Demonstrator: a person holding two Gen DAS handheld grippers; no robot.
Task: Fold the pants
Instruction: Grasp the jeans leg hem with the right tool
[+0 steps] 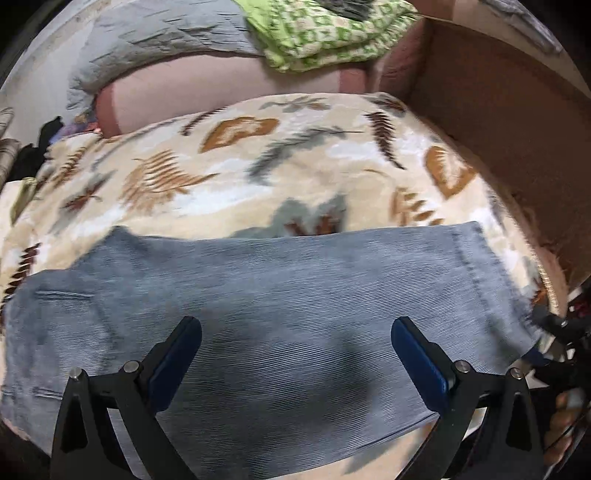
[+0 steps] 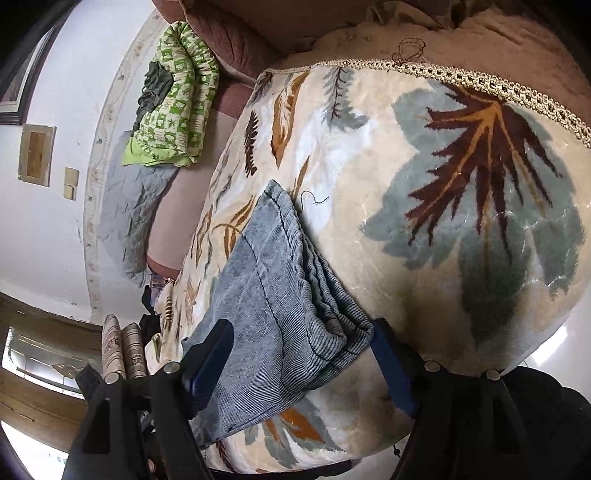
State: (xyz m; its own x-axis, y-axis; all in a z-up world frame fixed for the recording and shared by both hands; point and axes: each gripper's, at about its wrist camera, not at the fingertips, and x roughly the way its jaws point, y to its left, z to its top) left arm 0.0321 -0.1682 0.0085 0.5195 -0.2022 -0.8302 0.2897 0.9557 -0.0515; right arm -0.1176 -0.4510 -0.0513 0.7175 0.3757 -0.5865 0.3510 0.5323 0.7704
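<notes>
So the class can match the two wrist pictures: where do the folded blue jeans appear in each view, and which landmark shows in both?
Left wrist: the jeans fill the lower middle, spread wide under the open left gripper.
Right wrist: the jeans run along the lower centre-left, stacked edges showing, between the open right gripper's fingers.
Shared landmark: the green patterned quilt, at the top of both.

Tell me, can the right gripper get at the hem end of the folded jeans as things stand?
Probably yes: the right gripper is open, its fingers straddling the stacked hem edge of the jeans on the leaf-print blanket, and nothing lies between them.
</notes>
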